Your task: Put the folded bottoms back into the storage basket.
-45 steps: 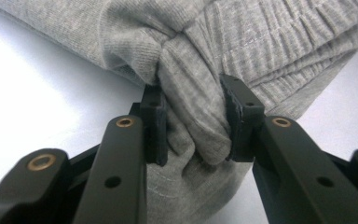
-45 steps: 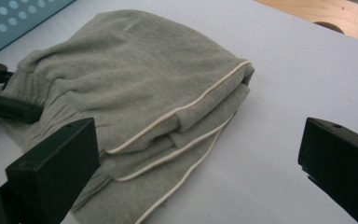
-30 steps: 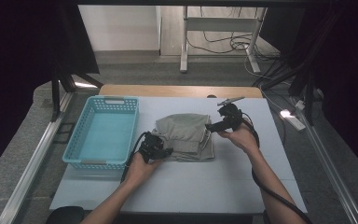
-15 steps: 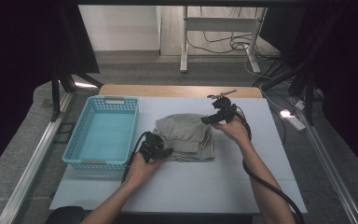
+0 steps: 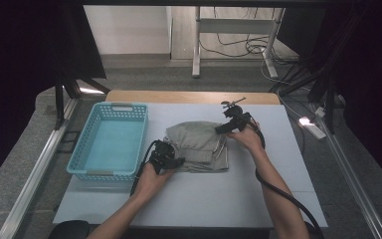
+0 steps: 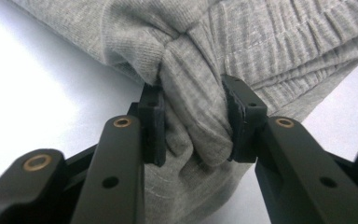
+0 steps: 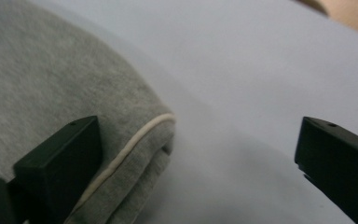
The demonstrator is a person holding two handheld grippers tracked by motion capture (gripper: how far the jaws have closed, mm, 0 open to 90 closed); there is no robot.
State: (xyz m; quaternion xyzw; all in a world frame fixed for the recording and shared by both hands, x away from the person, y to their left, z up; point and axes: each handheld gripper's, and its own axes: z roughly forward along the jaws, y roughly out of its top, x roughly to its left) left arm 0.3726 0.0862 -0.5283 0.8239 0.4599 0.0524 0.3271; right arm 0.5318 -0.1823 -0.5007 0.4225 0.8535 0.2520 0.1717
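Pinching a bunched fold at the near-left corner of the folded grey garment [image 5: 199, 144] on the table [image 5: 278, 164], the left gripper [image 6: 193, 123] is clamped, while the right gripper [image 7: 196, 154] straddles the far-right corner, fingers wide apart, basket [image 5: 110, 142] just left.

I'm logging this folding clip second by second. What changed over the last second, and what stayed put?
The right gripper slid along the far right edge of the grey garment, away from the person and toward the table's far side; its fingers are spread wide beside the corner, holding nothing. The left gripper stayed clamped on a bunched fold at the garment's near left edge. The garment and the blue basket did not move.
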